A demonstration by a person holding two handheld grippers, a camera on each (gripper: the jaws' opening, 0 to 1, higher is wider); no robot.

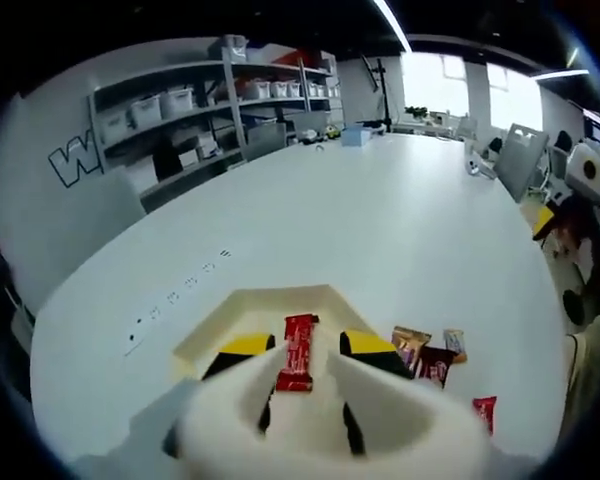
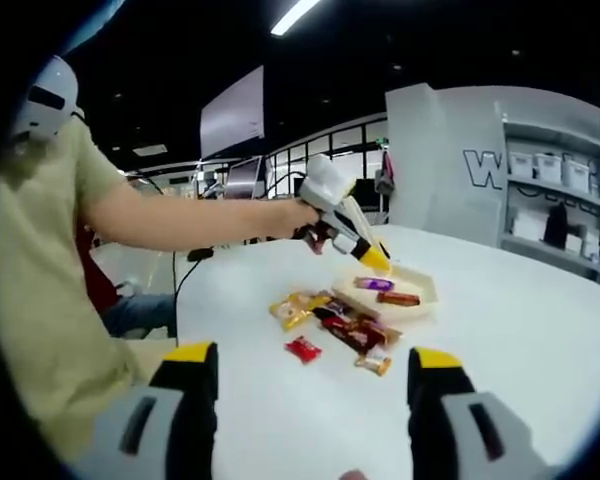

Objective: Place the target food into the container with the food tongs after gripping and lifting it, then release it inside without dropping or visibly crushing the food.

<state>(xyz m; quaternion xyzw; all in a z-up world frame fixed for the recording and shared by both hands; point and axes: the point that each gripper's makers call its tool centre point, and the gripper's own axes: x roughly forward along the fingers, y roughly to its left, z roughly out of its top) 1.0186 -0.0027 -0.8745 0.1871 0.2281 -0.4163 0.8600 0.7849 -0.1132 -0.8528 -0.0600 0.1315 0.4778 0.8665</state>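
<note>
Both grippers we see with jaws apart: left gripper [image 1: 305,352] above the tray [image 1: 230,312], right gripper [image 2: 310,372] facing scattered snacks [image 2: 332,322] on the desk [image 2: 540,320].

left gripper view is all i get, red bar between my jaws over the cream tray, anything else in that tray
Observer: Yes. In the right gripper view a purple packet lies in the tray beside the red bar. The left gripper hovers just over them.
Operator: ok where's the right gripper, holding anything
Observer: The right gripper is open and empty, above the table on the near side of the snack pile.
Operator: any snack sitting loose from that pile
Observer: A small red packet lies alone, on the side of the pile nearer the right gripper.
</note>
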